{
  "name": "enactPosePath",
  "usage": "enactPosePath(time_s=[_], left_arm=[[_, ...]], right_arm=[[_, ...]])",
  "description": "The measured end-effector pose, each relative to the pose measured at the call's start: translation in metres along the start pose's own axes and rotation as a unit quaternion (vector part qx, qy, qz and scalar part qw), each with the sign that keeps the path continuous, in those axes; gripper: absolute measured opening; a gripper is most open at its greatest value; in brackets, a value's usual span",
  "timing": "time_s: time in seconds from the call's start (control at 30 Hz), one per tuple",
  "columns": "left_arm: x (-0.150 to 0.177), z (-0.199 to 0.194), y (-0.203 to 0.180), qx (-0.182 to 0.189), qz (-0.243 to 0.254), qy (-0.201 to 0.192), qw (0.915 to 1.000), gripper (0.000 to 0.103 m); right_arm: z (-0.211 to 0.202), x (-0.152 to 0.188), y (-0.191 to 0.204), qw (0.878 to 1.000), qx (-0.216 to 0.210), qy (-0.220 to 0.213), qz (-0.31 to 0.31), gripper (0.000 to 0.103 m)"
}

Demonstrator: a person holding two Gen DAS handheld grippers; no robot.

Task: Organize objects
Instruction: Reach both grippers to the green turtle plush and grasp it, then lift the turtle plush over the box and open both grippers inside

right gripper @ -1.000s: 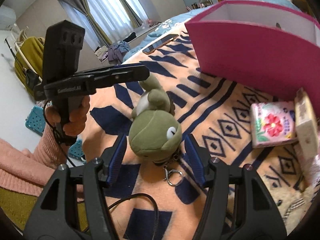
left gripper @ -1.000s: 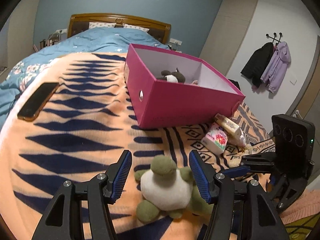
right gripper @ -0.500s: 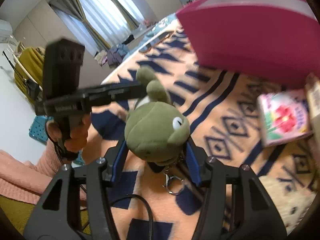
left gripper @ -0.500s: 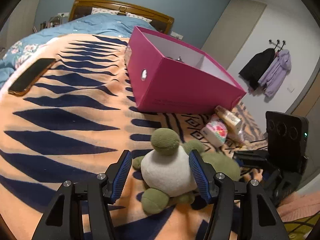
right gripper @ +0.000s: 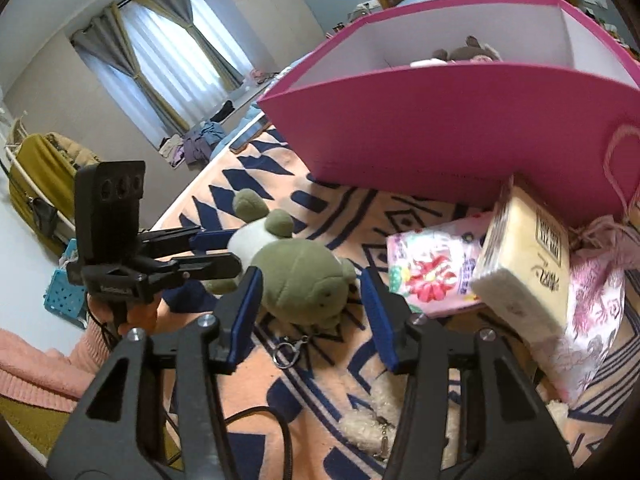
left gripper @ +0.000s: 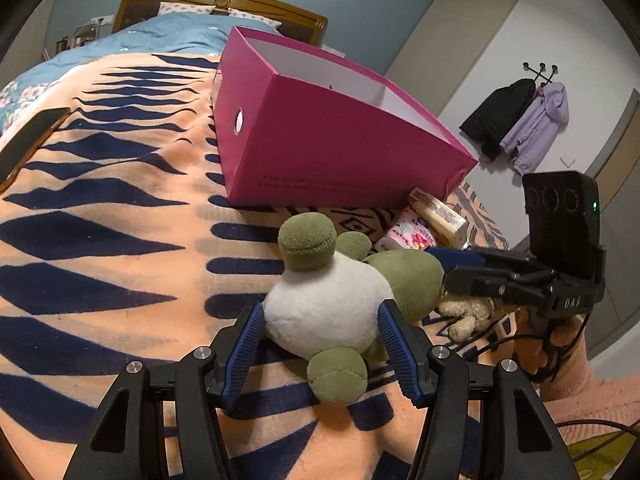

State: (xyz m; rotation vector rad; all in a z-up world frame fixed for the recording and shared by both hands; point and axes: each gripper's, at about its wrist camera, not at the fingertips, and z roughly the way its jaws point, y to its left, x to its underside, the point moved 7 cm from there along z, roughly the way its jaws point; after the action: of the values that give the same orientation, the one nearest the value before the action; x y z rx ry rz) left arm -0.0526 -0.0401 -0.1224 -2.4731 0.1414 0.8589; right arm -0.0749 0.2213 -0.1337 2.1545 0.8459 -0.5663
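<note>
- We had the left gripper (left gripper: 321, 314) closed on the frog plush (left gripper: 320, 284), both blue pads pressed into the sides of its white belly.
- The right gripper (right gripper: 311, 280) came at the same toy from the other end. Its jaws had just been closing with the frog's green head between them, and the pads sat right against the head on both sides.
- So both tools gripped the one toy, which lay stretched between them, one foot sticking up and another hanging down by the left pads.
- The frog was low over the orange and navy blanket (left gripper: 100, 220), just in front of the pink box (left gripper: 320, 148). We could not tell whether it was clear of the blanket.
- A metal clip (right gripper: 289, 352) dangled under the frog's head.
- The box stood open on the bed, and a grey plush (right gripper: 468, 50) showed over its near wall.
- Against the foot of the box lay a floral tissue pack (right gripper: 432, 272), with a cream tissue pack (right gripper: 524, 256) leaning across it and a pink patterned pouch (right gripper: 596, 300) beside them.
- A fluffy cream toy (left gripper: 464, 314) lay on the blanket under the right gripper.
- A phone (left gripper: 28, 140) lay far over at the blanket's edge, well apart from the box.
- A hand (right gripper: 136, 314) in a pink sleeve held the left gripper's grip.
</note>
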Motion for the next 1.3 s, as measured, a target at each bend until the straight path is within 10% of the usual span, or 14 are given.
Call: enactPosePath(time_s=[0.23,0.67,1.3], left_arm=[[0.003,0.001,-0.002,0.000,0.001,0.008,1.0000,0.061],[-0.004,-0.003,-0.017,0.023,0.000,-0.002,0.9997,0.061],[-0.100,-0.046,-0.068,0.026,0.059,-0.095,0.9933,0.061]], right_arm=[[0.014,0.007,0.010,1.000,0.005,0.004,-0.009,0.067],[-0.001,-0.011,0.015,0.999,0.030,-0.027,-0.030,0.056],[-0.075,-0.093,0.034,0.987,0.048,-0.124,-0.090,0.056]])
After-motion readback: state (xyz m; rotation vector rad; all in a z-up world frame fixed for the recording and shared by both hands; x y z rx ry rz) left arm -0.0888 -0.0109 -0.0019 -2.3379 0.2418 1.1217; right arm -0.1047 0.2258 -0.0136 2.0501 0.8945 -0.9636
